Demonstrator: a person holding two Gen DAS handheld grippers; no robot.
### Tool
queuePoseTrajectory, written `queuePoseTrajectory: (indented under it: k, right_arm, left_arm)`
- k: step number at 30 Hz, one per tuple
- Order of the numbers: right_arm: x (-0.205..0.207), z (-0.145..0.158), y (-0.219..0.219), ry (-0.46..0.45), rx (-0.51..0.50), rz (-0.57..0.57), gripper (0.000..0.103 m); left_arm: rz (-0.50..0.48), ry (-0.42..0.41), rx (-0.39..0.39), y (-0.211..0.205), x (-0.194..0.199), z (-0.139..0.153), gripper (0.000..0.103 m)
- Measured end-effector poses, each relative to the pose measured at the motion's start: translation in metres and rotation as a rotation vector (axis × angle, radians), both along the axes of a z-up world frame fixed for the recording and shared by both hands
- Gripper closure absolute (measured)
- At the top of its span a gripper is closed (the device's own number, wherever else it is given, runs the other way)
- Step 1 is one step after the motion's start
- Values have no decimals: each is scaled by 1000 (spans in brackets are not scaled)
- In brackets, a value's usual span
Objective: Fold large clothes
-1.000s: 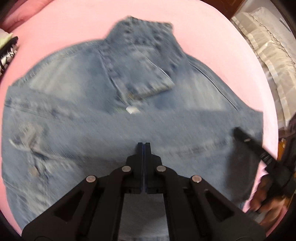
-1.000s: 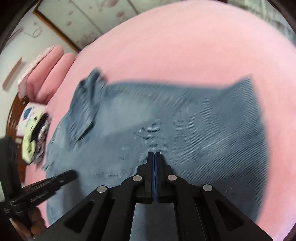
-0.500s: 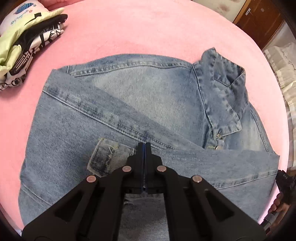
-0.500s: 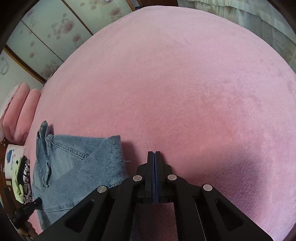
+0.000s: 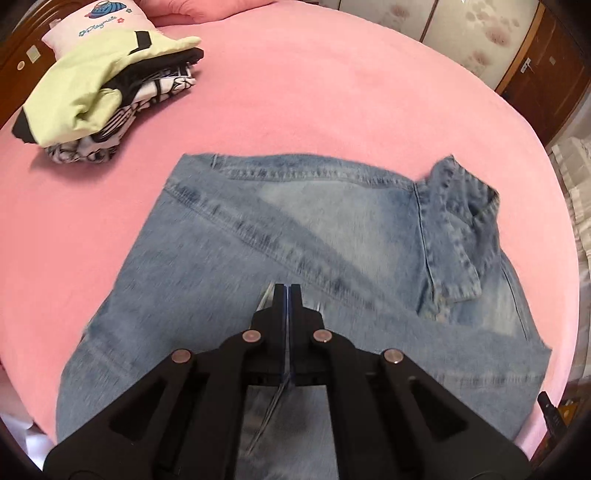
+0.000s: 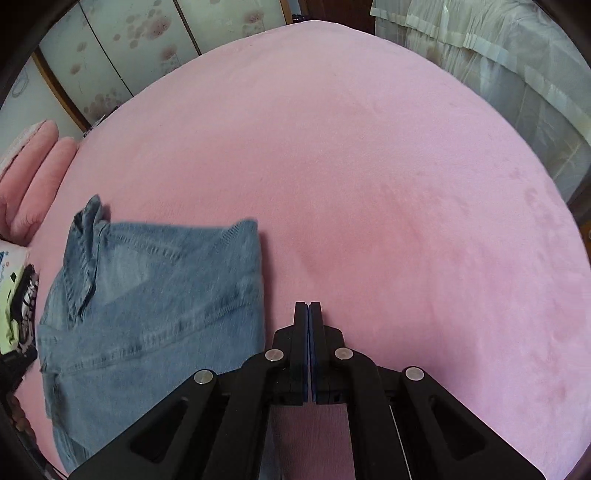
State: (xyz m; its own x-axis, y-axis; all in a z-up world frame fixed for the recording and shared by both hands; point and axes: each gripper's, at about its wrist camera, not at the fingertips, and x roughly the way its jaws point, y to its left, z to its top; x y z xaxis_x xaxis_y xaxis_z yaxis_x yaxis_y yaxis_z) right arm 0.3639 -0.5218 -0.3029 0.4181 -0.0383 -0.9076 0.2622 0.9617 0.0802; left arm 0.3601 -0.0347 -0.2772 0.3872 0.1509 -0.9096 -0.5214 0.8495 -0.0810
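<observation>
A light-blue denim jacket (image 5: 295,236) lies on the pink bed, sleeves folded across its body and its collar (image 5: 461,206) at the right. My left gripper (image 5: 287,288) is shut and sits over the jacket's lower middle; thin threads or a fabric edge show between its fingers, but a grip on cloth is not clear. In the right wrist view the jacket (image 6: 155,302) lies at the left. My right gripper (image 6: 307,306) is shut and empty, above bare pink bedding just right of the jacket's edge.
A stack of folded clothes (image 5: 107,92), yellow-green on top, lies at the bed's far left. Pink pillows (image 6: 33,177) lie at the head. Wardrobe doors (image 5: 461,33) and a white curtain (image 6: 498,48) border the bed (image 6: 369,166).
The left gripper has drawn back and tilted up, so the whole jacket and the clothes stack show. The right gripper has moved off the jacket to the bare bed beside it.
</observation>
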Motion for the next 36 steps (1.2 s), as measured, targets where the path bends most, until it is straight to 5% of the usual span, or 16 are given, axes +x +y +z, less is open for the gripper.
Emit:
queuePoseTrajectory:
  k: [6, 10, 15, 26, 36]
  right_arm:
    - [-76, 6, 36, 65, 30, 5, 99]
    - [-116, -2, 65, 138, 79, 16, 81]
    - [-154, -3, 101, 171, 95, 60, 73]
    - [-226, 12, 172, 158, 118, 78, 47]
    - [-304, 37, 223, 77, 63, 30, 29]
  left_arm:
    - [-56, 53, 18, -26, -54, 10, 103]
    - [-54, 96, -50, -38, -95, 8, 103]
    - [-128, 141, -48, -59, -133, 10, 103]
    - [-293, 198, -214, -100, -222, 4, 103]
    - [-407, 208, -128, -60, -306, 26, 102]
